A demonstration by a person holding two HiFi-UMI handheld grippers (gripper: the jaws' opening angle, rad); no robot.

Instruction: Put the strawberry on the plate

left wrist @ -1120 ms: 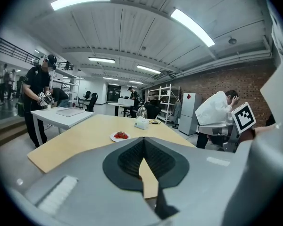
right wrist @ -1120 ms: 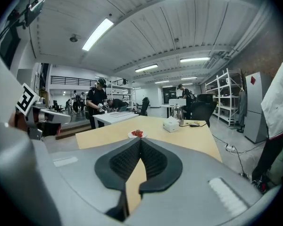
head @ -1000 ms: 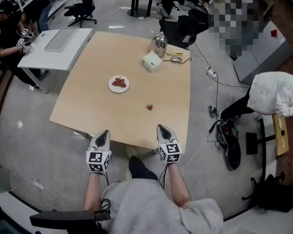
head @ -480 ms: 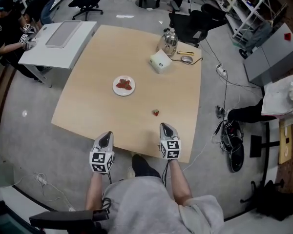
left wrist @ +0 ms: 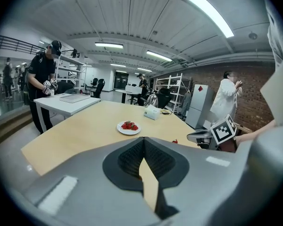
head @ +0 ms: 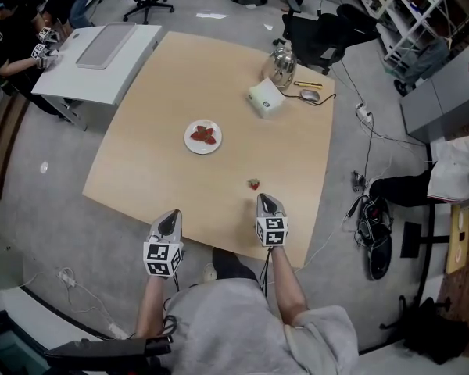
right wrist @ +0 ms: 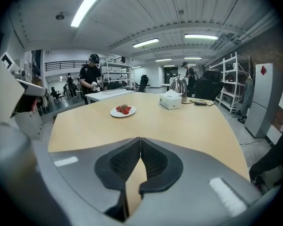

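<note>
As the head view looks down, the left gripper and the right gripper both hover at the near edge of the wooden desk, and in each gripper's own view the jaws are pressed together with nothing between them. The head view lays it all out: the loose strawberry sits on the bare desk just ahead of the right gripper, well apart from the white plate in the middle. The left gripper view catches that strawberry as a small red speck just beside the right gripper's tip, with the plate further back. The right gripper view, though, shows only the plate beyond its jaws; its own body covers the near desk. The count: two grippers, one plate, one loose strawberry, and a small red heap of strawberries already on the plate, too bunched to number. At the far end stand one metal kettle and one white tissue box, close together. Only the head view shows the grey tray on the white side table from above.
</note>
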